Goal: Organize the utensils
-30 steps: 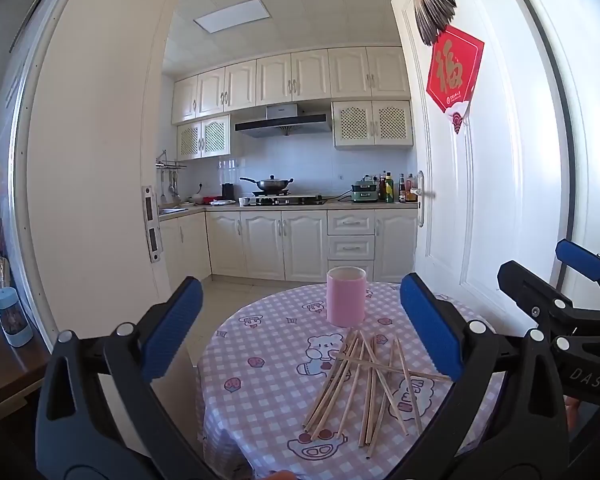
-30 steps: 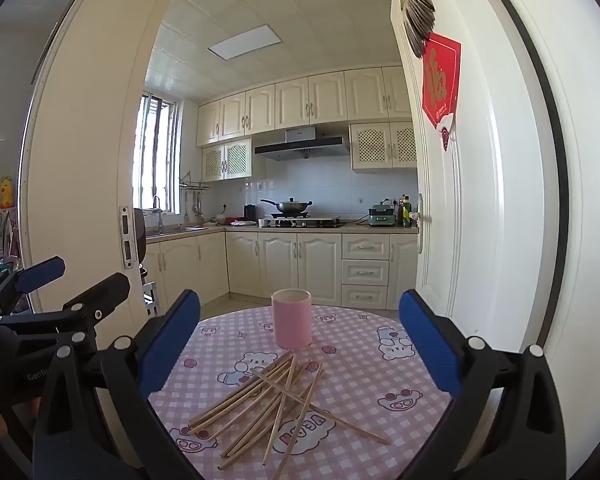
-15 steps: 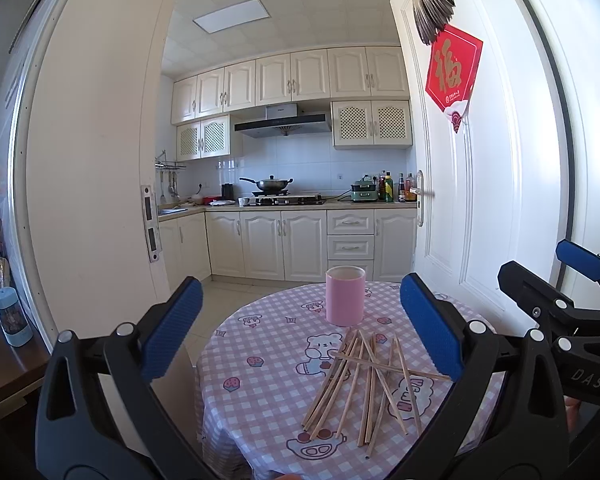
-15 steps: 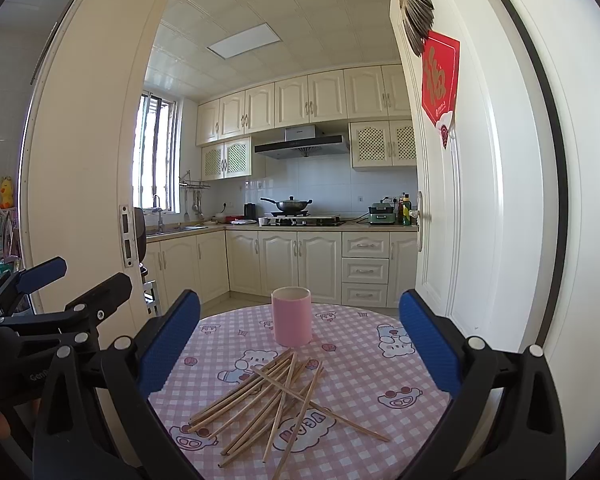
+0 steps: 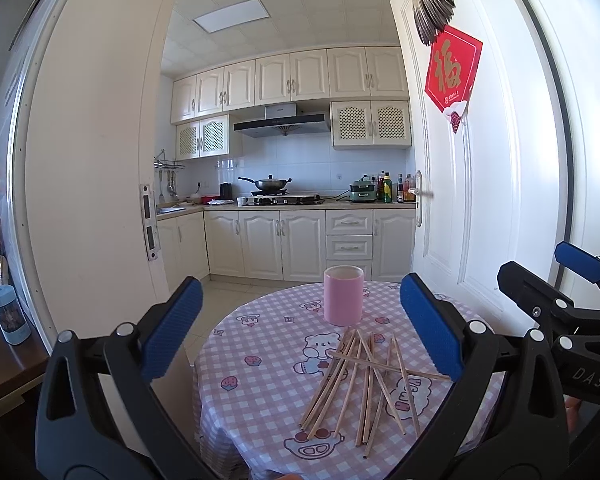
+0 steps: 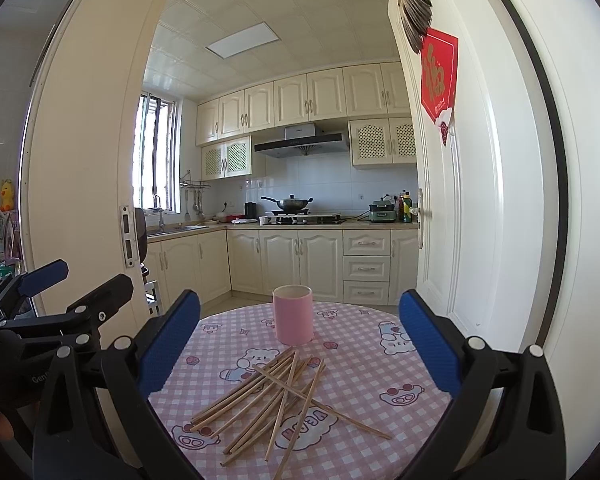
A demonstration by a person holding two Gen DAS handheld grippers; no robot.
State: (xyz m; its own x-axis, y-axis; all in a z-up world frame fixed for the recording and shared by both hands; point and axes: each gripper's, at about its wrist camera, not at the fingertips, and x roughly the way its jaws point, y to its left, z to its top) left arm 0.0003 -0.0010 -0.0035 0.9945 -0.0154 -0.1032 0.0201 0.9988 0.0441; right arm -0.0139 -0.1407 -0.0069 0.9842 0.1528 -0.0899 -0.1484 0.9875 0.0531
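On table [image 5: 260, 344]: chopsticks [image 5: 360, 384] beside pink cup [image 5: 342, 295] | both grippers spread, empty | right gripper [image 5: 572, 276] marked "DAS"

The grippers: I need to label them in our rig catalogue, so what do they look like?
Both the left gripper and the right gripper look alike: black plastic frames with silver rivets and triangular cut-outs. Their fingers carry textured blue pads. White lettering marks each body.
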